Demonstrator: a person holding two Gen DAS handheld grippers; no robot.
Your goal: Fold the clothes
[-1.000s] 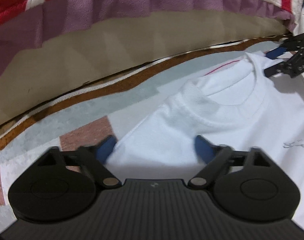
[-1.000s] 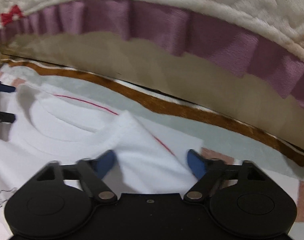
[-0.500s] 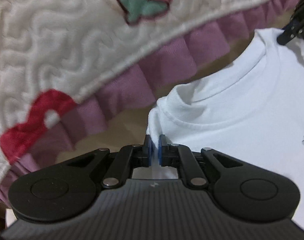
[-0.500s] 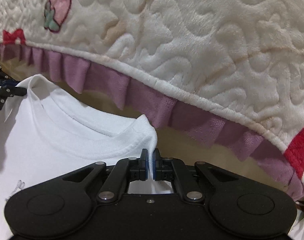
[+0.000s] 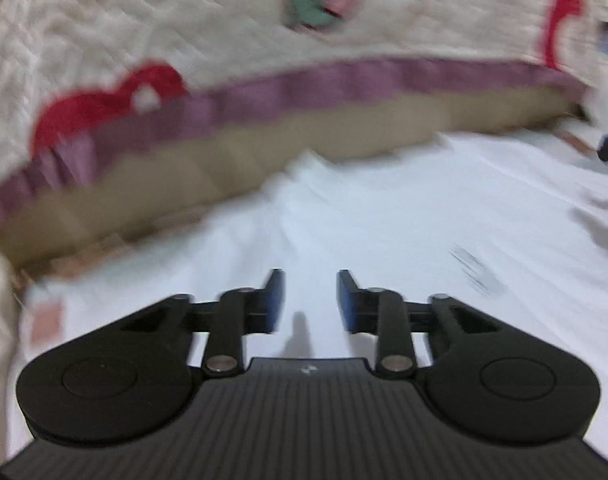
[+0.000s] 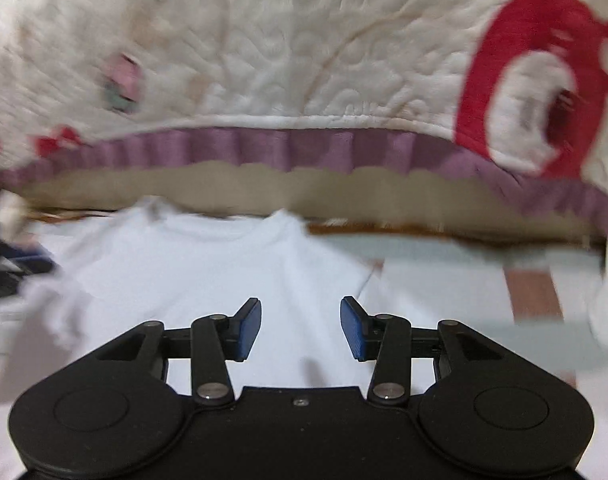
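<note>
cream quilt (image 6: 304, 60) behind; both tongs just parted, empty over white shirt (image 6: 207, 272).

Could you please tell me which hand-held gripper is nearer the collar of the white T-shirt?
Right, though the blur leaves doubt. The right hand-held gripper hovers open below the collar; the left hand-held gripper is open over plain cloth, no collar visible.

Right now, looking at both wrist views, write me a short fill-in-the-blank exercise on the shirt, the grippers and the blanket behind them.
1. The shirt lying under both grippers is ____ in colour.
2. The fingers of the right gripper stand ____, with nothing pinched between them.
3. The frill along the edge of the quilted blanket is ____.
4. The pads on the left gripper are ____.

Missing words: white; open; purple; blue
</note>
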